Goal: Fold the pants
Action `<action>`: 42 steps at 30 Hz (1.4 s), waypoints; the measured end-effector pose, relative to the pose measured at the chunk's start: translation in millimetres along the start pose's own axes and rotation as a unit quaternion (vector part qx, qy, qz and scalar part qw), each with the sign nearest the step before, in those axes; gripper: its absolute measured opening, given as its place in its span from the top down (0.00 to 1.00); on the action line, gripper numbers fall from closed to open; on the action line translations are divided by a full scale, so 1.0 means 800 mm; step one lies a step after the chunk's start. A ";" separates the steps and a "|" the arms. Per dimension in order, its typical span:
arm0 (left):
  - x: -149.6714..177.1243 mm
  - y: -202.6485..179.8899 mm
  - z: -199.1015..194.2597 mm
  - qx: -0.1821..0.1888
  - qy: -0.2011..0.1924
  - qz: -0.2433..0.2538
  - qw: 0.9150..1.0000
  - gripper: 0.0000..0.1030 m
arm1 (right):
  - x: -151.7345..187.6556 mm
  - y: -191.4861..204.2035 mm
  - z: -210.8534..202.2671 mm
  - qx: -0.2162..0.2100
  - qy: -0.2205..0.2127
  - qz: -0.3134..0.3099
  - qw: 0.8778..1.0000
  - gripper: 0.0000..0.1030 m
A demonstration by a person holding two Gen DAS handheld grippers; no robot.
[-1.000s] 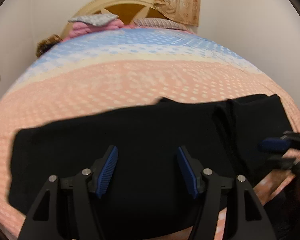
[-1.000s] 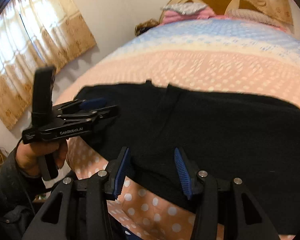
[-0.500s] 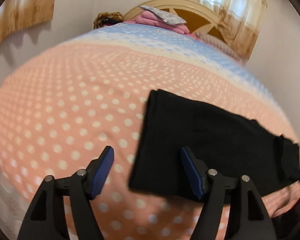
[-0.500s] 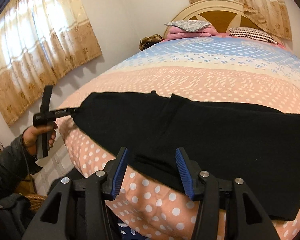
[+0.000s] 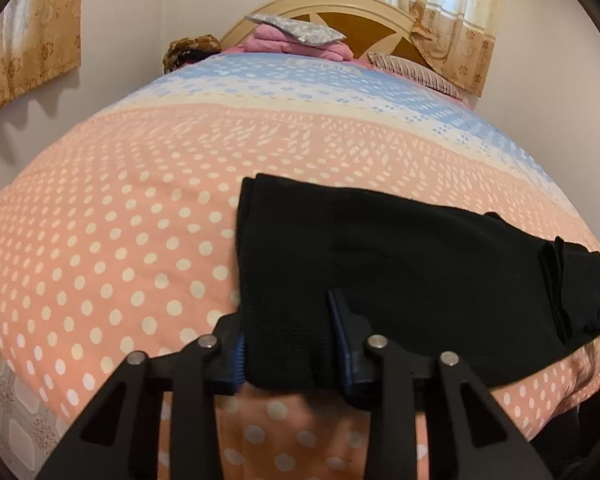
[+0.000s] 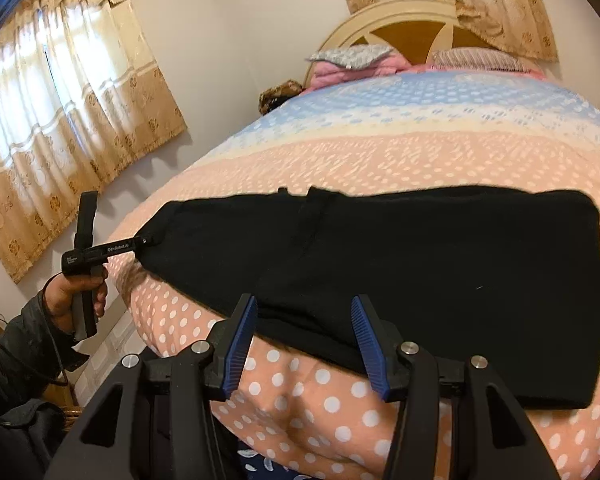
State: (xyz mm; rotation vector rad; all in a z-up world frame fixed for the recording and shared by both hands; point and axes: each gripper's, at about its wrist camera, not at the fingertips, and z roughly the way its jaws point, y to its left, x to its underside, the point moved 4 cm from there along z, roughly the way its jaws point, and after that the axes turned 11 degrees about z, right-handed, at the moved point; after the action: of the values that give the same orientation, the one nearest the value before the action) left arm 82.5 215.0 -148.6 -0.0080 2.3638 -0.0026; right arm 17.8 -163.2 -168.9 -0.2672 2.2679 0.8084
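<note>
Polka-dotted peach bedspread point(image 6: 380, 168) covers a bed that fills both views, and the long black knitted pants point(image 6: 420, 248) lie flat across its near edge, already doubled leg on leg.

Nearest in the left wrist view, the left gripper point(image 5: 290, 346) has just been closing and its jaws now pinch the near corner of the pants' end, with the fabric bunched between the blue pads. In the right wrist view the right gripper point(image 6: 304, 344) stands spread, its pads straddling the near hem of the pants without pressing on it. Farther off in that view, a person's hand point(image 6: 70, 294) holds the left tool at the far-left tip of the garment.

The step in hand looks like taking hold of one end to carry it over the other. To do it well, both layers should sit inside the left pinch before lifting, and the right gripper should grip the same end so it rises level.

Beyond, a cream wooden headboard point(image 6: 384, 24) backs stacked pink bedding point(image 6: 348, 68).
</note>
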 end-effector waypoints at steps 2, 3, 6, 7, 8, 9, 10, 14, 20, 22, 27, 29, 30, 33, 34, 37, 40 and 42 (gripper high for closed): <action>-0.007 -0.005 -0.006 0.008 -0.008 0.003 1.000 0.69 | -0.001 -0.004 -0.005 0.001 -0.004 0.004 1.000 0.50; -0.009 -0.005 -0.009 0.010 -0.011 0.000 1.000 0.69 | -0.002 -0.008 -0.007 0.002 -0.008 0.008 1.000 0.50; -0.015 -0.002 -0.021 0.056 -0.028 -0.032 0.998 0.72 | -0.002 -0.016 -0.010 0.005 -0.012 0.020 1.000 0.50; -0.017 0.002 -0.025 0.084 -0.038 -0.057 0.994 0.72 | -0.003 -0.019 -0.010 0.007 -0.014 0.025 1.000 0.50; -0.019 0.003 -0.029 0.094 -0.046 -0.066 0.992 0.72 | -0.004 -0.021 -0.011 0.008 -0.016 0.028 0.999 0.50; -0.022 0.002 -0.035 0.092 -0.053 -0.064 0.992 0.73 | -0.006 -0.021 -0.013 0.008 -0.018 0.029 0.999 0.50; -0.027 -0.002 -0.042 0.091 -0.062 -0.057 0.992 0.73 | -0.008 -0.021 -0.016 0.010 -0.021 0.029 0.999 0.50; -0.049 -0.029 -0.072 0.118 -0.099 -0.038 0.987 0.74 | -0.017 -0.026 -0.028 0.036 -0.033 0.026 0.998 0.50; -0.089 -0.096 -0.116 0.169 -0.137 0.006 0.976 0.74 | -0.030 -0.052 -0.063 0.068 -0.054 0.039 0.995 0.50; -0.104 -0.123 -0.125 0.186 -0.145 0.027 0.971 0.75 | -0.033 -0.071 -0.080 0.083 -0.070 0.051 0.993 0.50; -0.132 -0.196 -0.151 0.234 -0.153 0.077 0.957 0.75 | -0.032 -0.129 -0.104 0.115 -0.105 0.127 0.979 0.50; -0.141 -0.232 -0.160 0.249 -0.154 0.105 0.950 0.75 | -0.033 -0.156 -0.111 0.133 -0.117 0.166 0.970 0.50; -0.143 -0.245 -0.161 0.254 -0.152 0.114 0.948 0.75 | -0.033 -0.168 -0.114 0.145 -0.124 0.183 0.964 0.50; -0.147 -0.297 -0.151 0.269 -0.132 0.148 0.943 0.75 | -0.028 -0.198 -0.127 0.175 -0.148 0.228 0.946 0.50; -0.146 -0.308 -0.147 0.272 -0.125 0.154 0.942 0.75 | -0.026 -0.206 -0.131 0.176 -0.152 0.242 0.942 0.50; -0.148 -0.351 -0.133 0.290 -0.106 0.173 0.935 0.75 | -0.025 -0.217 -0.147 0.174 -0.172 0.263 0.933 0.50; -0.145 -0.392 -0.114 0.280 -0.095 0.194 0.935 0.75 | -0.028 -0.221 -0.163 0.175 -0.199 0.266 0.927 0.50; -0.143 -0.413 -0.094 0.281 -0.077 0.199 0.936 0.76 | -0.028 -0.220 -0.172 0.173 -0.210 0.268 0.924 0.50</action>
State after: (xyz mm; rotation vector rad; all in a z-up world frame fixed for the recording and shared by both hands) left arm 112.7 -114.9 -13.7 0.7189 2.0902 -0.4633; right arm 29.0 -387.3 -160.3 0.6601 2.0270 0.6278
